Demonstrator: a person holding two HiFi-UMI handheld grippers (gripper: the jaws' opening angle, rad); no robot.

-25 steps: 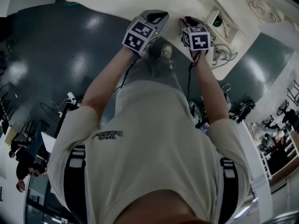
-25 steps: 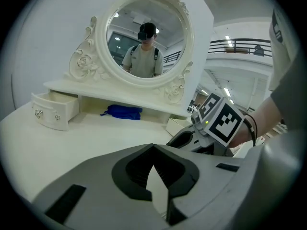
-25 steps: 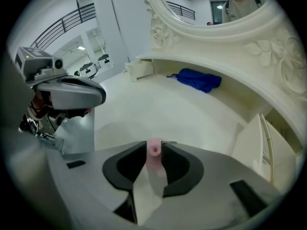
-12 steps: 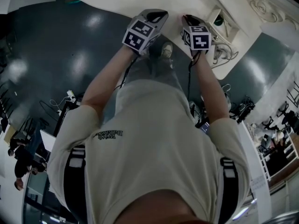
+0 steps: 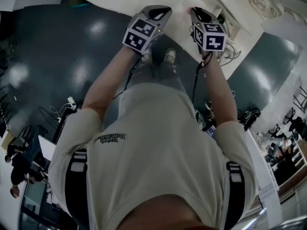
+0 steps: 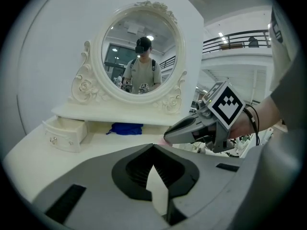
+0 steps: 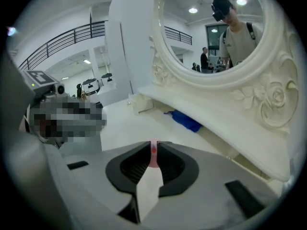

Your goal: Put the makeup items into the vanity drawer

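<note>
My right gripper (image 7: 153, 151) is shut on a small pink makeup item (image 7: 153, 155), a thin pink sliver pinched between the tips; its jaws have just closed on it. It is held above the white vanity top (image 7: 120, 126). From the left gripper view, the right gripper (image 6: 169, 137) hangs just ahead, with a faint pink edge at its tip. My left gripper (image 6: 153, 146) has its tips together and nothing between them. From the head view, both the left gripper (image 5: 162, 12) and the right gripper (image 5: 196, 13) are over the vanity's front edge. A small drawer (image 6: 64, 134) sits under the mirror shelf at the left.
A round ornate mirror (image 6: 139, 56) stands at the back on a raised shelf (image 7: 225, 123). A blue pouch (image 6: 125, 128) lies under that shelf. Loose cables (image 5: 232, 49) lie at the vanity's right end. Dark floor (image 5: 57, 56) lies below the table edge.
Both grippers have come up toward the head camera, the right one more. The right gripper's marker cube looks larger and has shifted right.
</note>
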